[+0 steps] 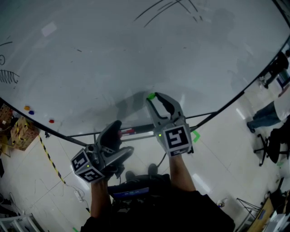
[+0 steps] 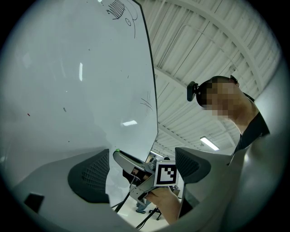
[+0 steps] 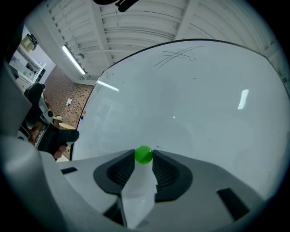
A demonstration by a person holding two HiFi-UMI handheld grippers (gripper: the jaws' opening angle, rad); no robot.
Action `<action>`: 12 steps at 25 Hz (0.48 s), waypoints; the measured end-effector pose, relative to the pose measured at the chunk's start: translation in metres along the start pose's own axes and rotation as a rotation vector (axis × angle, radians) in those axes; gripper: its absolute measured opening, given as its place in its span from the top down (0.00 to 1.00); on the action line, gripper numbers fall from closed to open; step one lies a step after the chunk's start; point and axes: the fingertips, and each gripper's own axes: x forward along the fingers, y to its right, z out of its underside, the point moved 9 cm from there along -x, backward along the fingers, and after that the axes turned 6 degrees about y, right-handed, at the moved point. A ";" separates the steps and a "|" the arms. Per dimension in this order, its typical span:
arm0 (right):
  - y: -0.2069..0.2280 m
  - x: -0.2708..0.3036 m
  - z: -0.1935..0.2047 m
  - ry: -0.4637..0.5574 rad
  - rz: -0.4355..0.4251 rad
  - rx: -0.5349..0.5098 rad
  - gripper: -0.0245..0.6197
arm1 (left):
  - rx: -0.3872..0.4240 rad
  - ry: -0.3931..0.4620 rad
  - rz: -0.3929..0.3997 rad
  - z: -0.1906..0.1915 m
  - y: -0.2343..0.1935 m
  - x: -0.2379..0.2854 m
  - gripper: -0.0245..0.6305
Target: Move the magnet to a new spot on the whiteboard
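Note:
A small round green magnet (image 3: 144,154) sits pinched between the tips of my right gripper (image 3: 144,156), which is shut on it. In the head view the same green magnet (image 1: 151,96) shows at the tip of the right gripper (image 1: 152,97), close against the lower part of the whiteboard (image 1: 136,59); whether it touches the board I cannot tell. My left gripper (image 1: 118,136) hangs lower and to the left, below the board's edge, open and empty. In the left gripper view its dark pads (image 2: 93,176) stand wide apart with the right gripper (image 2: 118,152) seen between them.
Small coloured magnets (image 1: 29,109) cling near the whiteboard's lower left edge, with pen sketches (image 1: 9,76) at the far left and scribbled lines (image 1: 167,10) at the top. A black frame bar (image 1: 136,129) runs under the board. Boxes (image 1: 20,131) stand at left, chairs (image 1: 269,145) at right.

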 end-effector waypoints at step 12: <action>-0.004 0.012 -0.002 -0.006 0.071 -0.102 0.73 | 0.008 -0.002 -0.004 -0.002 0.000 0.000 0.28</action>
